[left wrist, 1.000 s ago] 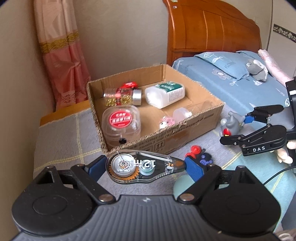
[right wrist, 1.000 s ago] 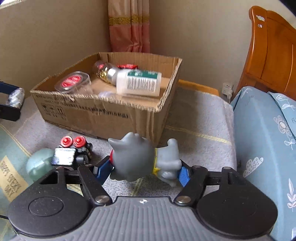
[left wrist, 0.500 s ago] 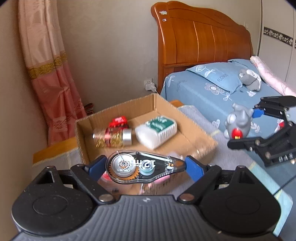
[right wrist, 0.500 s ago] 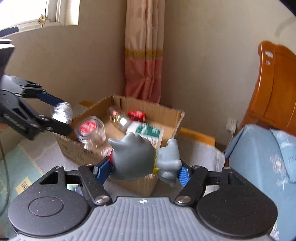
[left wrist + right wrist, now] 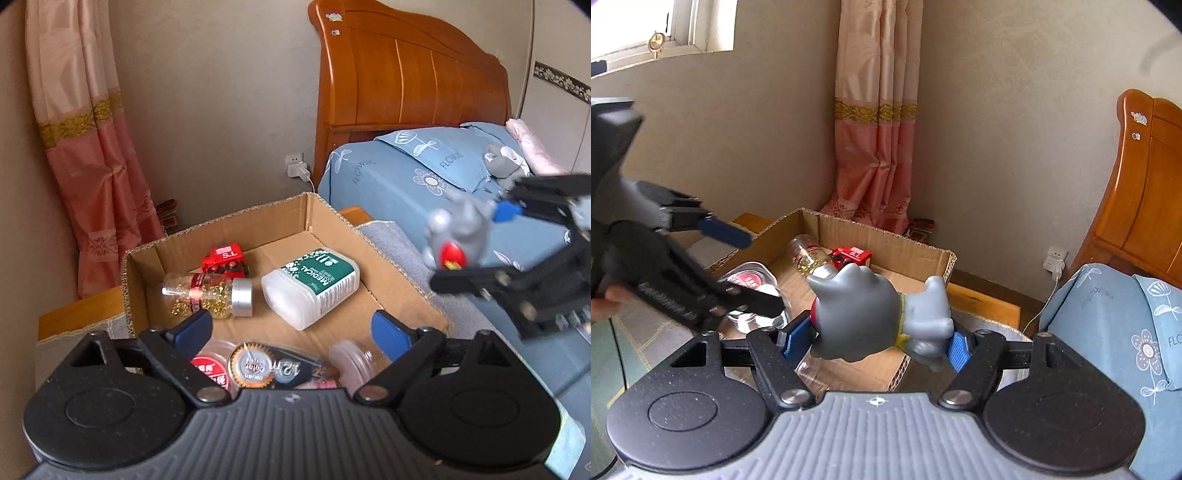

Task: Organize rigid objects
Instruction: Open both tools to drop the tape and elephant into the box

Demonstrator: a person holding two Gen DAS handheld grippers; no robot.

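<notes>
Dropping the tape dispenser [image 5: 273,369] into the box [image 5: 332,218], left tool [image 5: 291,328] just spread open above it; right tool [image 5: 875,343] clamps the grey figurine [image 5: 871,317], probably next.

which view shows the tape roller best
The left wrist view. The tape roller lies in the box, label readable, under the left gripper, whose jaws have just been opening and no longer touch it. The right wrist view does not show it: the left gripper and grey toy block that corner.

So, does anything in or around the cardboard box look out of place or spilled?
Nothing spilled or damaged. The glitter jar and medical bottle lie on their sides in the cardboard box, loosely jumbled.
</notes>
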